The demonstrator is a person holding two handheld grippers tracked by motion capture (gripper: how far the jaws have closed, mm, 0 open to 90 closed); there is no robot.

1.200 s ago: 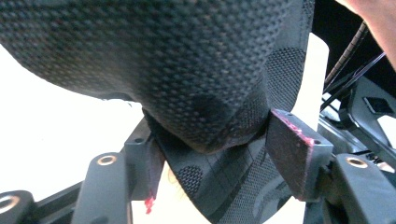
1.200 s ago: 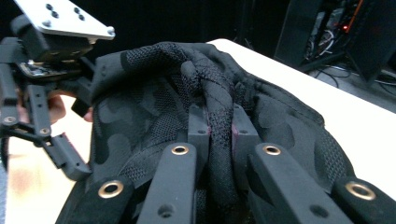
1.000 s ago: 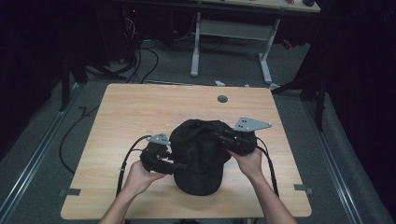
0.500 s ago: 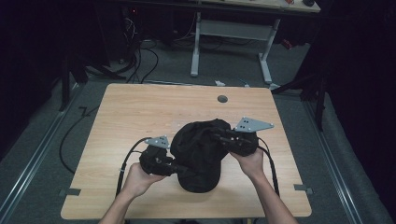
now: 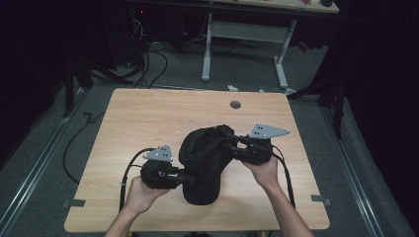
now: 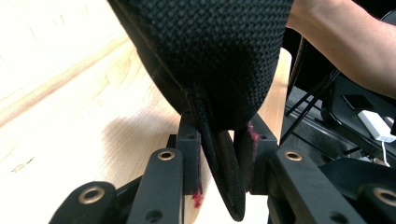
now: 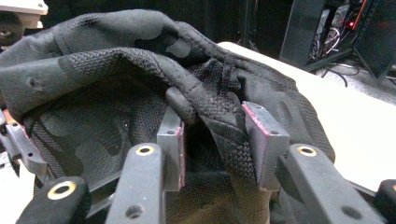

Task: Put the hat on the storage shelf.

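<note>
Clamping my left gripper on the black cap's edge, brim toward the table's near edge; my right gripper, jaws just opening, straddles its rim unpinched.

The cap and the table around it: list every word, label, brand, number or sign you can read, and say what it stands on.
None can be read.
Cap: plain black fabric and mesh, no legible logo or label.
Table: bare wood, no print.
White box beside the table in the left gripper view: no marking can be made out.
</note>
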